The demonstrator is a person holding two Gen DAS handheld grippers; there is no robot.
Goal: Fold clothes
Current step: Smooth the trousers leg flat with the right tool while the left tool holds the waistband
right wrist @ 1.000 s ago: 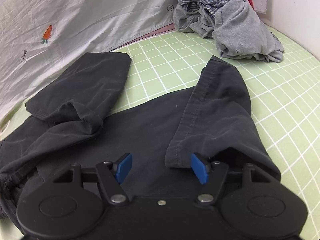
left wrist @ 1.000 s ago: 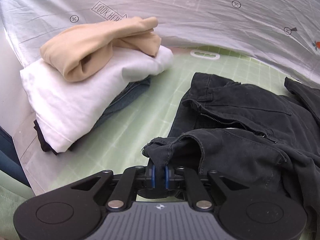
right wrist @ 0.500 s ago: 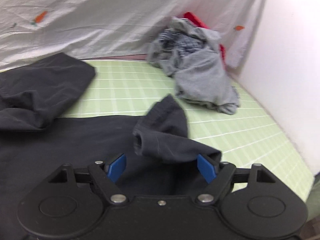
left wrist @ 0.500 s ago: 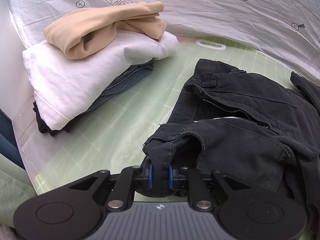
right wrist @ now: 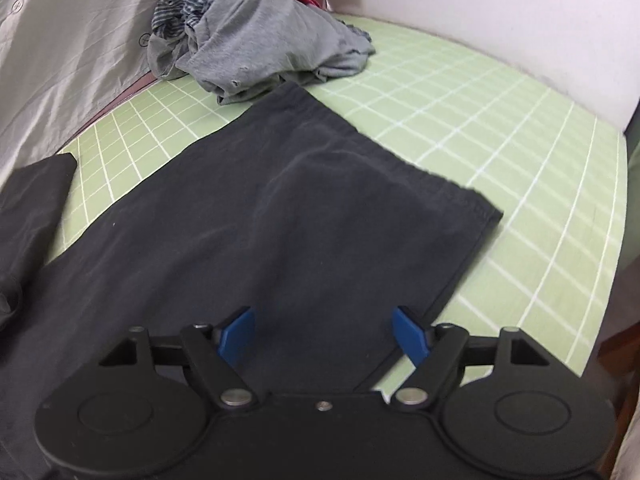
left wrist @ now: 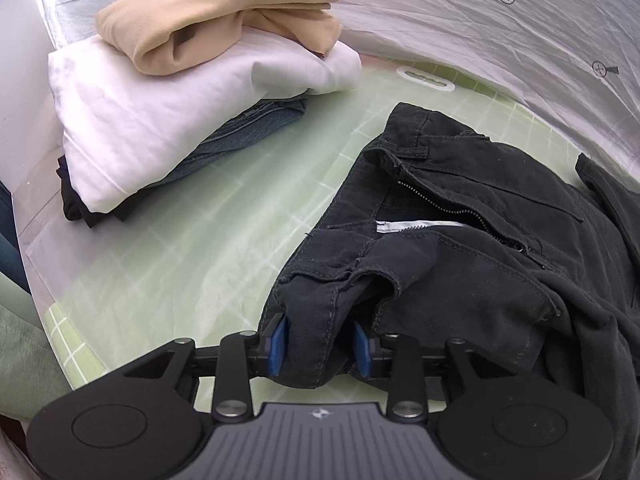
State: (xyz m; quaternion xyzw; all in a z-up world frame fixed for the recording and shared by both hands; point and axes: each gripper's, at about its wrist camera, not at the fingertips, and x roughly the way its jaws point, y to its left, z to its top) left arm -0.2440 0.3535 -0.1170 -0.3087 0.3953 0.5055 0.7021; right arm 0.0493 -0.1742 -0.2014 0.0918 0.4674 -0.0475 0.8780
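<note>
We see the left claw [left wrist: 320, 344] with its blue pads [left wrist: 277, 345] partly parted around a bunched fold of the waistband of the black cotton-twill trousers [left wrist: 472, 240]; the cloth fills the gap between them, though we cannot tell whether the pads are pressing it. The trousers lie front-up on the pale green gridded mat [left wrist: 192, 248] covering the tabletop, fly open, metal zipper teeth showing and a white label strip just inside the waist. The weave looks coarse, with stitched seams and belt loops.

To the left, well apart from the trousers, stands a stack of folded clothes [left wrist: 160, 120]: a soft beige knit piece [left wrist: 208, 16] on top, a smooth white garment [left wrist: 132, 112] beneath, then blue denim and a dark layer at the bottom. A crinkled grey-white printed sheet [left wrist: 480, 32] rises behind.

The right claw [right wrist: 324, 332] hovers released, its blue pads wide apart above one flat, matte trouser leg [right wrist: 280, 208] whose hemmed cuff ends in a straight stitched edge on the green mat [right wrist: 520, 128]. Beyond the leg sits a rumpled heap of grey jersey and striped fabric [right wrist: 256, 36], with something red behind it.
</note>
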